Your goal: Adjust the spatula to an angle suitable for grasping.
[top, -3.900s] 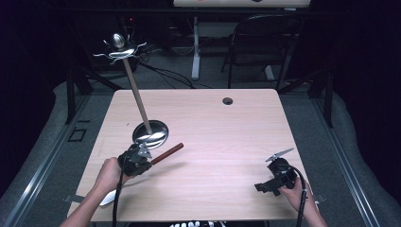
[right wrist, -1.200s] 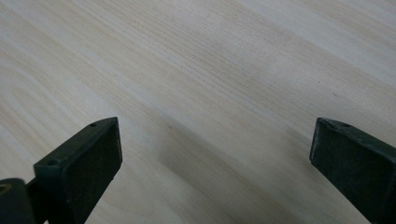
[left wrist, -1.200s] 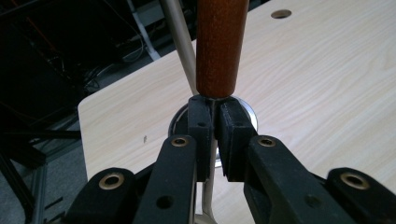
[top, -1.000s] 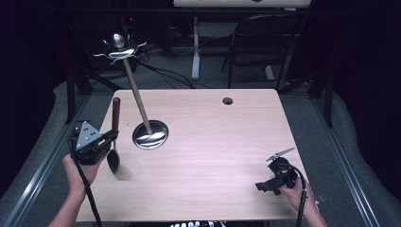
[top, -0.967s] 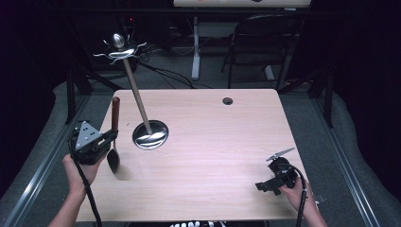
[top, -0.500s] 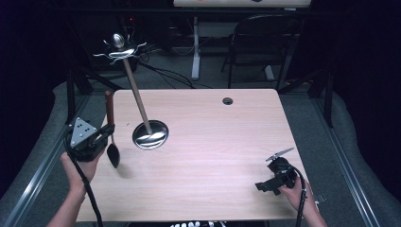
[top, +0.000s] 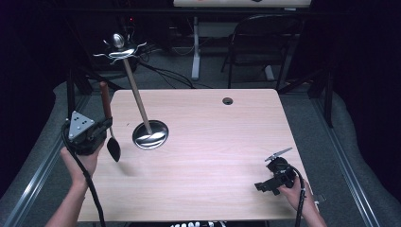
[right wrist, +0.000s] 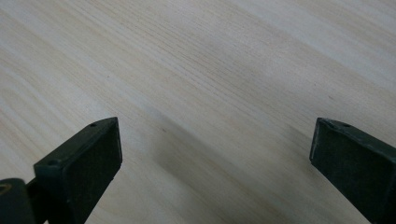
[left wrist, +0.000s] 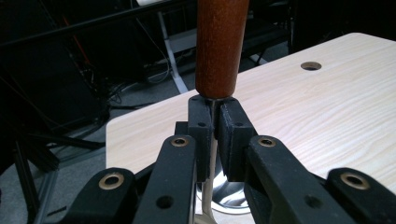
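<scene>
At the left edge of the table, the left hand holds the left gripper raised above the tabletop. Its jaws are closed on the thin metal neck of a ladle, just below the wooden handle. The ladle hangs nearly upright: the reddish-brown handle points up and the dark bowl hangs below, clear of the table surface. In the left gripper view, the left gripper pinches the metal shank between its two black pads, with the wooden handle of the ladle rising directly above them.

Just to the right of the ladle stands a utensil stand. Its round shiny base rests flat on the table, a wooden pole leans up and away to the left, and a metal hook crown sits at the top. The base and the ladle bowl are near each other but apart.

Farther right, near the far edge of the table, is a small round cable hole.

At the near right corner, the right hand holds the right gripper low over the table. In the right gripper view, the right gripper has its jaws spread wide apart with bare wood between them; it holds nothing.
</scene>
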